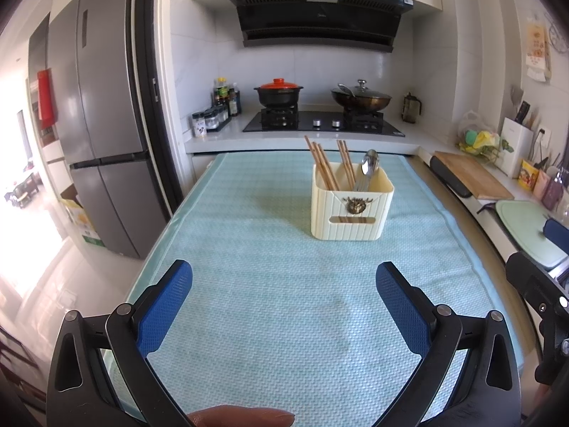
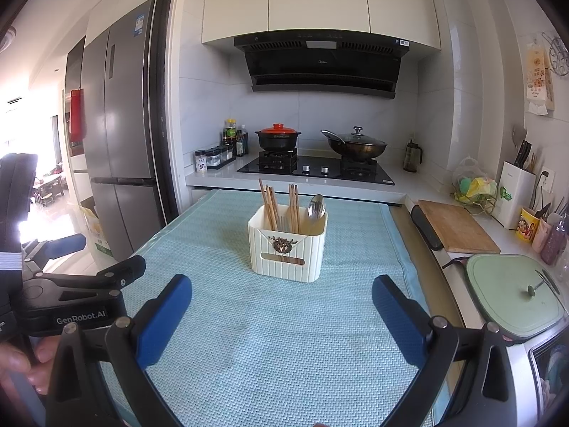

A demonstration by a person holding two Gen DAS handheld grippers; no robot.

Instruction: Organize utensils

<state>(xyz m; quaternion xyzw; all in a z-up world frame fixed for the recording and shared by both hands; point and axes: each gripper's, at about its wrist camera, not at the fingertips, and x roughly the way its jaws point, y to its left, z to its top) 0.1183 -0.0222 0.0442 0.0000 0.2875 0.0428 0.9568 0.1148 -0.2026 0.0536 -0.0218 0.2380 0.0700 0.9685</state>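
Note:
A cream ribbed utensil holder (image 1: 350,210) (image 2: 288,249) stands upright on the light blue table mat (image 1: 270,284) (image 2: 277,338). It holds several wooden chopsticks (image 1: 325,165) (image 2: 272,206) and metal spoons (image 1: 370,163) (image 2: 316,206). My left gripper (image 1: 284,281) is open and empty, above the mat, well short of the holder. My right gripper (image 2: 282,295) is open and empty, close in front of the holder. The left gripper's body also shows at the left edge of the right wrist view (image 2: 71,295).
A stove with a black pot with a red lid (image 1: 279,92) and a wok (image 1: 361,98) lies behind the table. A fridge (image 1: 103,135) stands at left. A wooden cutting board (image 2: 455,226) and a green lidded appliance (image 2: 515,291) sit on the right counter.

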